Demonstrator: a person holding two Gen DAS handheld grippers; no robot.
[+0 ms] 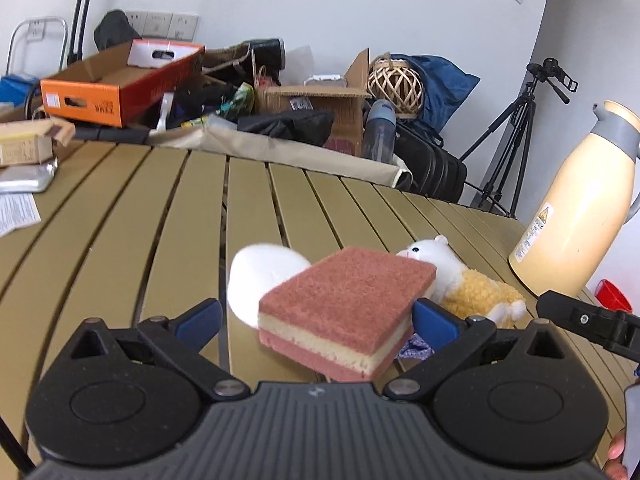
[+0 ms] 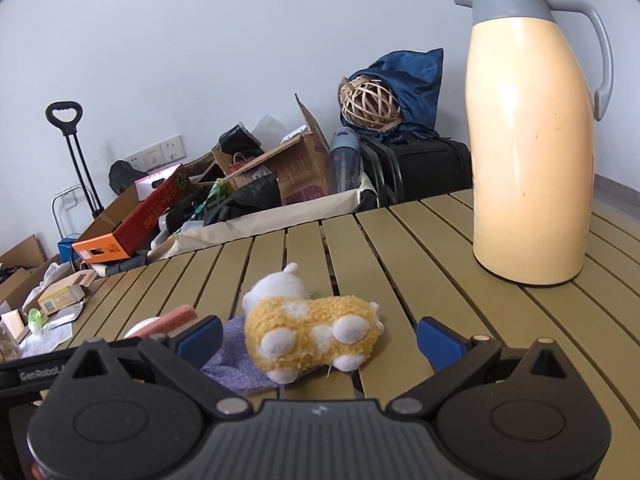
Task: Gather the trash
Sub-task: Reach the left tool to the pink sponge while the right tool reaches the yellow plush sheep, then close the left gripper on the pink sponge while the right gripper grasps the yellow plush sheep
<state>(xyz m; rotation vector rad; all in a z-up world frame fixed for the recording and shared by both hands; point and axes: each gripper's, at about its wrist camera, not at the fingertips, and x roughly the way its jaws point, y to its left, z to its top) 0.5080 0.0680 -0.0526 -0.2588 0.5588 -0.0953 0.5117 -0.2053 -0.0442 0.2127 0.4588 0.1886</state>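
Observation:
A pink-and-cream sponge [image 1: 344, 308] sits tilted between the blue fingers of my left gripper [image 1: 318, 322], which is open. The sponge's right edge meets the right finger, and a gap shows at the left finger. Behind it lie a white round lump [image 1: 256, 276] and a yellow-and-white plush toy [image 1: 472, 292]. In the right wrist view my right gripper [image 2: 320, 340] is open around the plush toy [image 2: 312, 332], which lies on its side on a purple cloth [image 2: 236, 360]. The sponge [image 2: 180, 316] shows at the left.
A tall cream thermos jug [image 2: 532, 140] stands on the slatted olive table [image 2: 400, 248] to the right. A small box [image 2: 60, 296], papers and a foil pack [image 1: 24, 180] lie at the table's left. Cardboard boxes, bags and a tripod [image 1: 516, 140] crowd the floor beyond.

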